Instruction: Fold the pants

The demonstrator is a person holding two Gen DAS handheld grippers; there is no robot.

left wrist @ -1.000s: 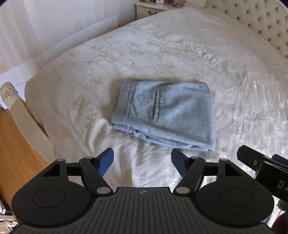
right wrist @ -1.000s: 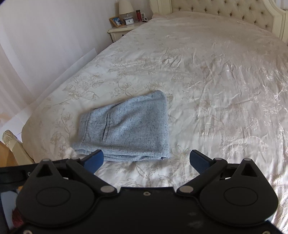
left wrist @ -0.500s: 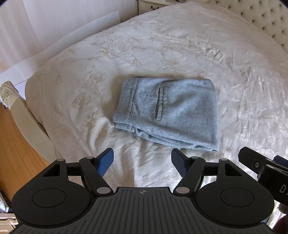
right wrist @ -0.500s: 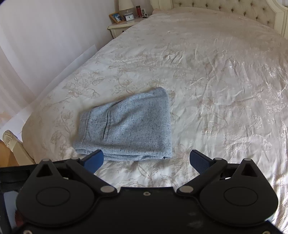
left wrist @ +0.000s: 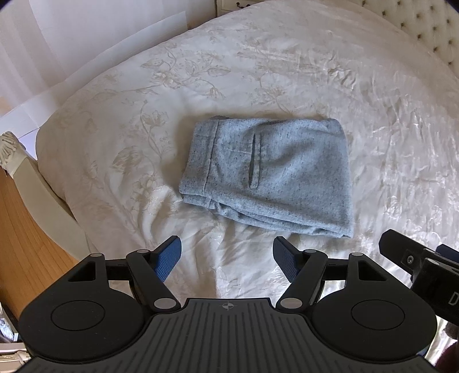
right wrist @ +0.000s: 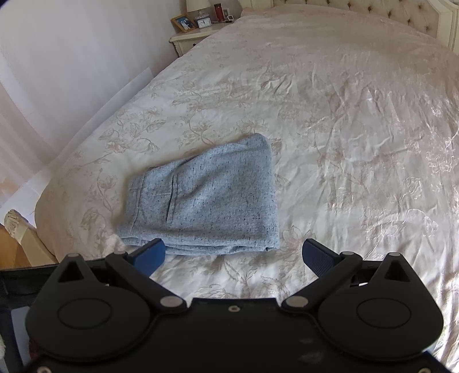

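The light blue speckled pants (left wrist: 269,175) lie folded into a compact rectangle on the cream floral bedspread (left wrist: 373,120), back pocket slit facing up. My left gripper (left wrist: 226,255) hovers open above the bedspread, just short of the bundle's near edge, nothing between its blue pads. In the right wrist view the same pants (right wrist: 206,200) lie ahead and left. My right gripper (right wrist: 233,255) is open too, its left pad close over the bundle's near edge without gripping it. Part of the right gripper's body (left wrist: 424,272) shows at the left wrist view's right edge.
The bed's near left corner has a cream carved post (left wrist: 11,146) beside a wooden floor (left wrist: 25,244). A nightstand (right wrist: 192,37) with a framed photo, a clock and a lamp stands far left of the tufted headboard (right wrist: 373,11). A white curtain hangs along the left side.
The views have shifted only slightly; in the left wrist view the pants sit a little farther right and lower. Both grippers stay open, the pants lie unchanged.
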